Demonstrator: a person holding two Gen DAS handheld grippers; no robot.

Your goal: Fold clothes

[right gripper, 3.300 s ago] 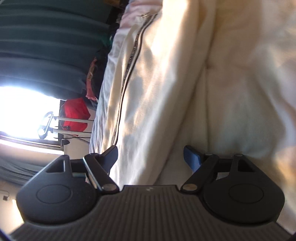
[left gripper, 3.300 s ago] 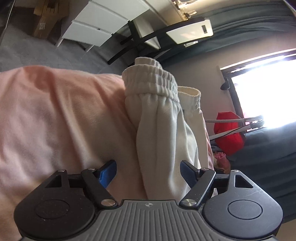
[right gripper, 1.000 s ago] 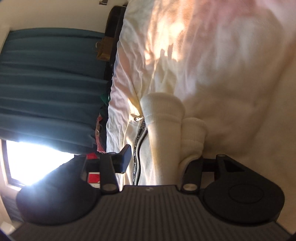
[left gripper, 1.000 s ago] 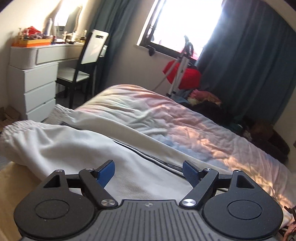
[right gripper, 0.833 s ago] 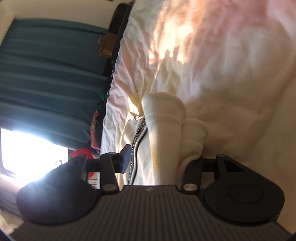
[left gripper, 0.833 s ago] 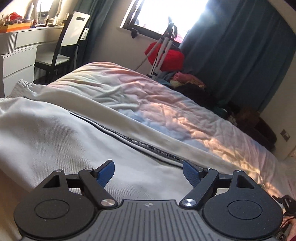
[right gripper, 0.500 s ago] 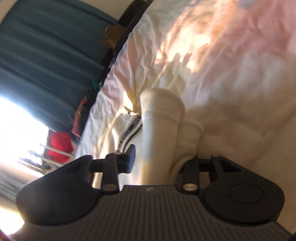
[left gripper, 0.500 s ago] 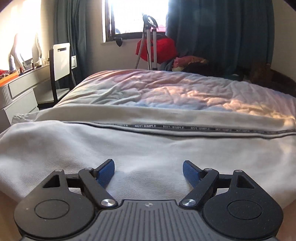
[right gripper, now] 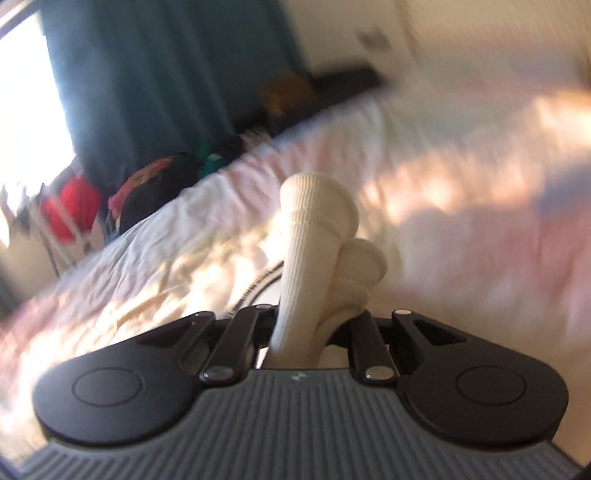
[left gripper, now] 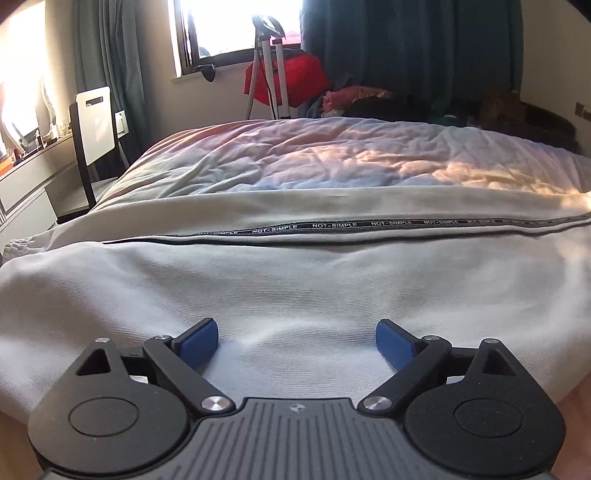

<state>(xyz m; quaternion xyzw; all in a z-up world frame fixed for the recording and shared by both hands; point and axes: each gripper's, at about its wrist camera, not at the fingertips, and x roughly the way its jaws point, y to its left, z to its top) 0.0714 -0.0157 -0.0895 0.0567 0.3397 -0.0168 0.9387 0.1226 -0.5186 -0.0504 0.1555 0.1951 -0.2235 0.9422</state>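
While its jaws close on them, the right gripper (right gripper: 312, 325) clamps two ribbed cuffs (right gripper: 317, 229) of a pair of cream trousers (left gripper: 295, 288), both cuffs bunched together between the pads and standing up past the fingertips. The left gripper (left gripper: 295, 341) is opening wide, its blue pads (left gripper: 197, 339) set down on the cloth with a slack patch of trouser leg lying between them and nothing pinched.

Judging by this, the step in hand is the fold along the length: the right side has the ankle end gathered, while the left rests on the middle of the legs, perhaps to hold the crease. The next move likely calls for carrying the cuffs across toward the waistband end while the cloth under the left pads stays put, so the two legs do not slide apart.

Outward from the grippers, the trousers lie stretched across the near side of the bed (left gripper: 332, 158), one leg over the other, with one black lettered tape (left gripper: 332, 226) running along the seam.

By count: two grippers, one pair of trousers, two cuffs, one lettered tape, one bed. Beyond stand one chair (left gripper: 94, 125), one window (left gripper: 236, 26) and one red bag (left gripper: 303, 81).
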